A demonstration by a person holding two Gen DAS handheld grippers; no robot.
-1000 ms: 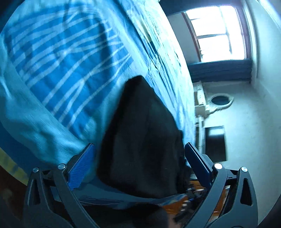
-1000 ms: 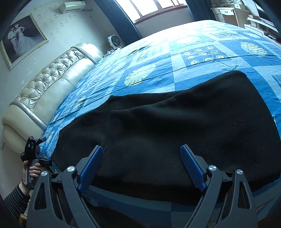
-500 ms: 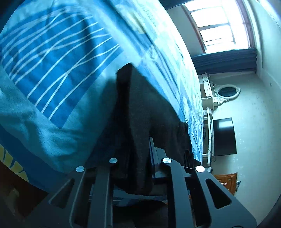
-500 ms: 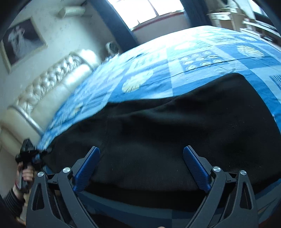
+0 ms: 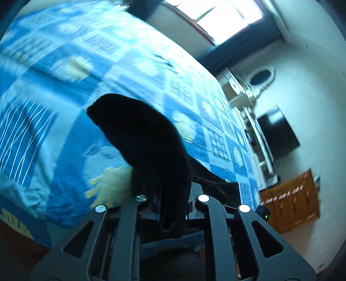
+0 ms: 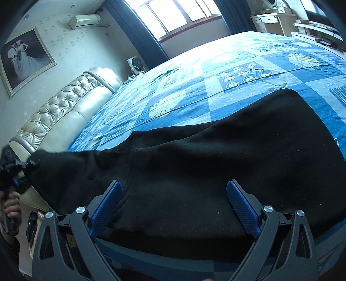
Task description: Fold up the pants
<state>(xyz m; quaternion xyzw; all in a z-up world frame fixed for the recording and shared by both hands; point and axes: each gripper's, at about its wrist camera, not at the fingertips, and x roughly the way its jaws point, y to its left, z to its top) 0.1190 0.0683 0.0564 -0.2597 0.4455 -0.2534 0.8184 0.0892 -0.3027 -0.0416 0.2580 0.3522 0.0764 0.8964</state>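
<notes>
Black pants (image 6: 216, 155) lie spread across the blue patterned bed (image 6: 237, 71). My right gripper (image 6: 173, 207) is open, its blue pads (image 6: 242, 207) hovering over the near edge of the pants. My left gripper (image 5: 170, 207) is shut on the end of the pants (image 5: 151, 142) and holds it lifted off the bed. In the right wrist view the left gripper (image 6: 15, 173) shows at the far left, pulling the pants end up and sideways.
A cream tufted headboard (image 6: 64, 108) runs along the bed's left side. A window (image 6: 173, 13), wall picture (image 6: 23, 58) and air conditioner (image 6: 84, 20) are beyond. A dresser (image 5: 244, 90), dark TV (image 5: 276, 134) and wooden cabinet (image 5: 292, 198) stand past the bed.
My left gripper closed on the pants end and lifted it off the bed. My right gripper stayed open over the pants.
</notes>
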